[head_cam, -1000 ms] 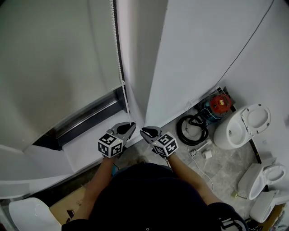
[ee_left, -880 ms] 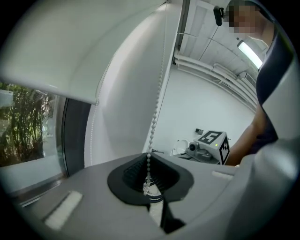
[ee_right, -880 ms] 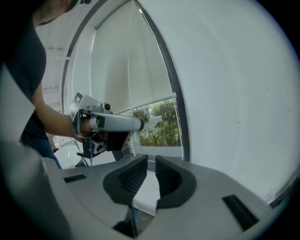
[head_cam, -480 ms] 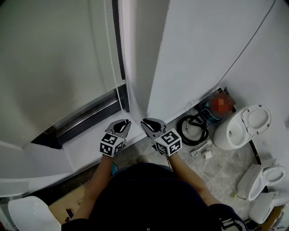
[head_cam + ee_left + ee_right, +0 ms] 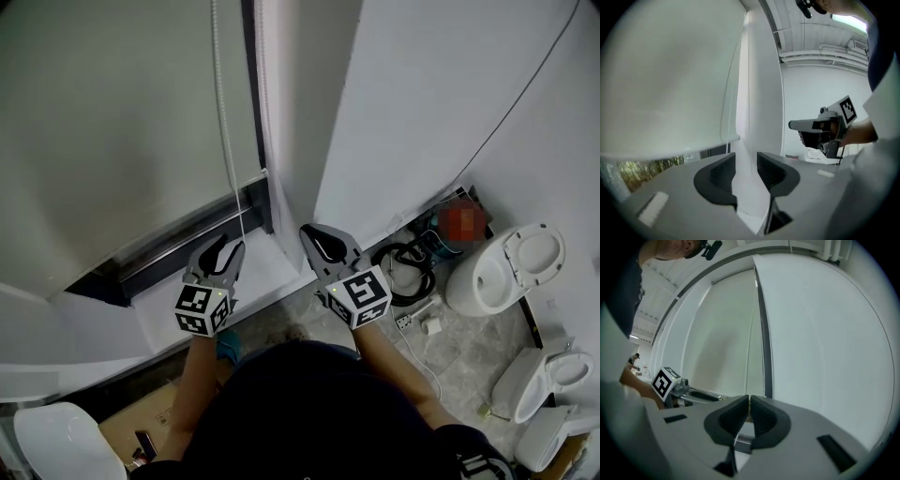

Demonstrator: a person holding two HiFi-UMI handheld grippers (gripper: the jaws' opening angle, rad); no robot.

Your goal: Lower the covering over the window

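Nearly done, by the look of it: pale matte fabric roller blind drawn down over most of the window, ahead of and above both tools, with only a dark uncovered strip of glass left under its bottom edge.

Left hand-held gripper with jaws just parted and standing wide. Nothing between the pads, only plain white wall beyond the gap. Right hand-held gripper pinched fully together; cannot tell whether anything thin sits in that pinch.

Thin white beaded pull cord hanging upright, long axis vertical. Just ahead of the left hand-held gripper and a little to the left of its jaw gap as seen along the jaws, not within it. Farther off to the left of the right one, so nearer the left hand.

Probably calls for easing the open jaws sideways onto the cord, closing across its length, then drawing straight down. Main risk: closing beside the cord instead of around it.
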